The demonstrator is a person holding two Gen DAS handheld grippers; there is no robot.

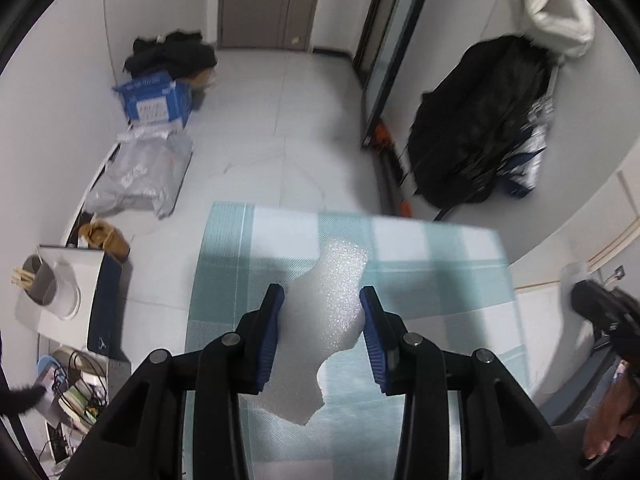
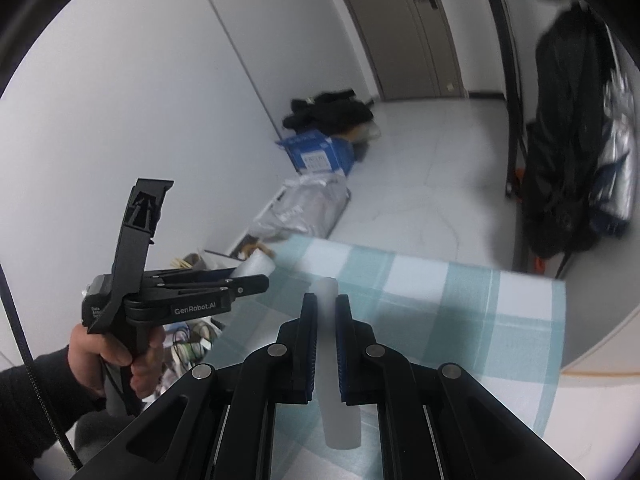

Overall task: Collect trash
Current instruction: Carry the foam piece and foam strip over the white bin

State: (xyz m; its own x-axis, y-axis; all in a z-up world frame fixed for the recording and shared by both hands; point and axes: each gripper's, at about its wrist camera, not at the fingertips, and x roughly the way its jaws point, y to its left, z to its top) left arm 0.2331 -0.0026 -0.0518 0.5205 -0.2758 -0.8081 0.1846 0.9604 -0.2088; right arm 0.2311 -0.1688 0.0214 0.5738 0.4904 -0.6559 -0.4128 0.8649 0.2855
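Left wrist view has the left gripper (image 1: 322,312) clamped on a ragged white foam sheet (image 1: 332,300) above the checked cloth (image 1: 440,280), while the right gripper (image 2: 326,308) pinches a narrow pale foam strip (image 2: 330,360) over that cloth, floor beyond.

Clutter all along the wall, we see.
Blue box (image 1: 154,98) upper left, black backpack (image 1: 478,120) right, checked cloth (image 1: 420,280) below centre.

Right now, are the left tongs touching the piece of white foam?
Touching. The left wrist view shows both blue pads pressed against the sides of the white foam, which sits between them above the checked cloth.
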